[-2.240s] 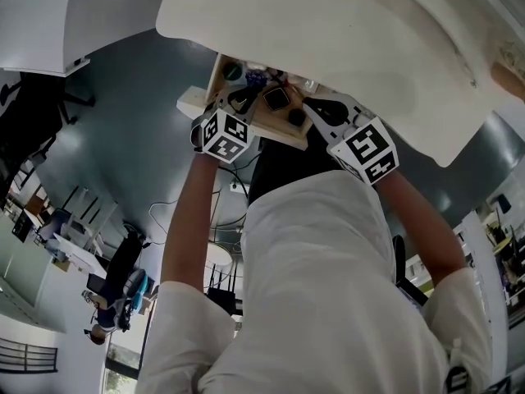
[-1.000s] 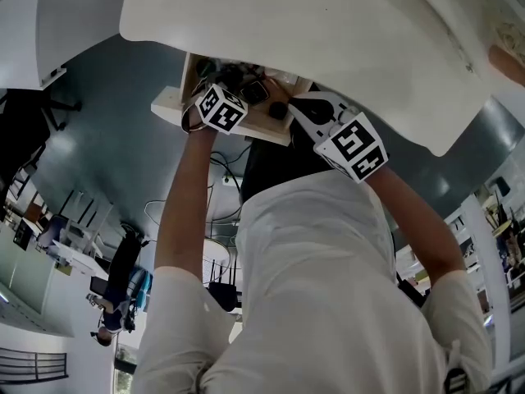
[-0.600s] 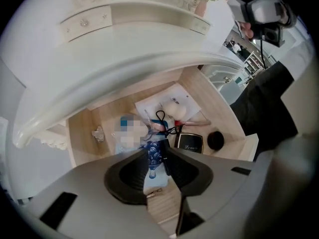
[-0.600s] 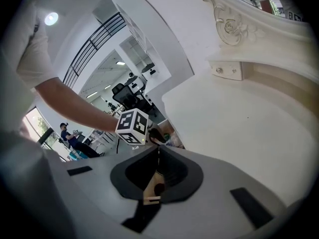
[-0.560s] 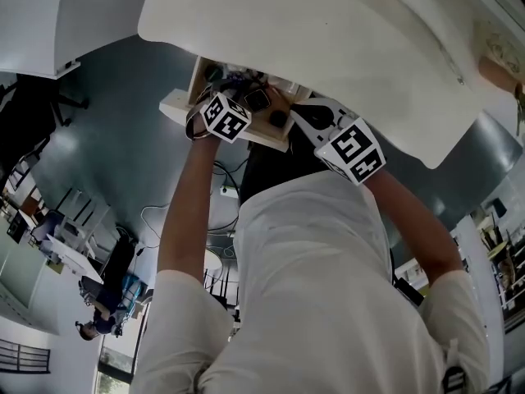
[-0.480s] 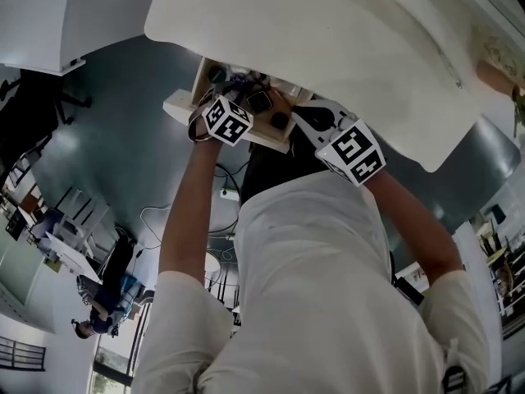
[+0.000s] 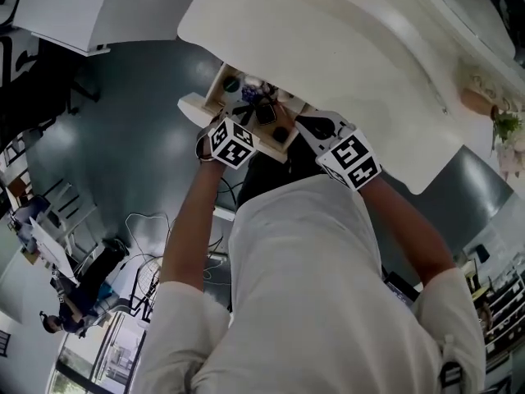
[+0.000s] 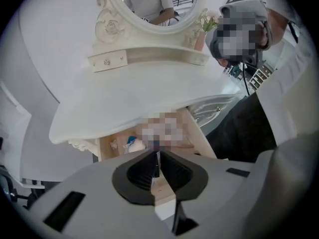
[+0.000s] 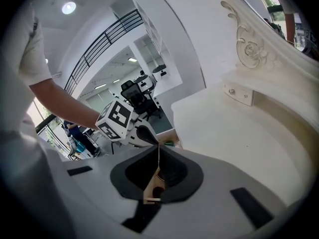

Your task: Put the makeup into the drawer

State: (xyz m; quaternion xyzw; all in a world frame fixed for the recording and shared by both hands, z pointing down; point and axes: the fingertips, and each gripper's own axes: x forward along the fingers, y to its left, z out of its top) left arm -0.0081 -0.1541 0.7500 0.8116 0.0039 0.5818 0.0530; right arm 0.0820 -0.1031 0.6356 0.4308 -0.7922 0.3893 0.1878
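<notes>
The left gripper, jaws just closing to a slit with nothing between them, hangs over the open drawer, where the makeup already lies, so little seems left; the right gripper is pinched together, empty; a mosaic patch hides part of the drawer's contents

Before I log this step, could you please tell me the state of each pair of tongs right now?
Left tongs: have just been closing; shut, nothing between them.
Right tongs: shut, empty.
</notes>
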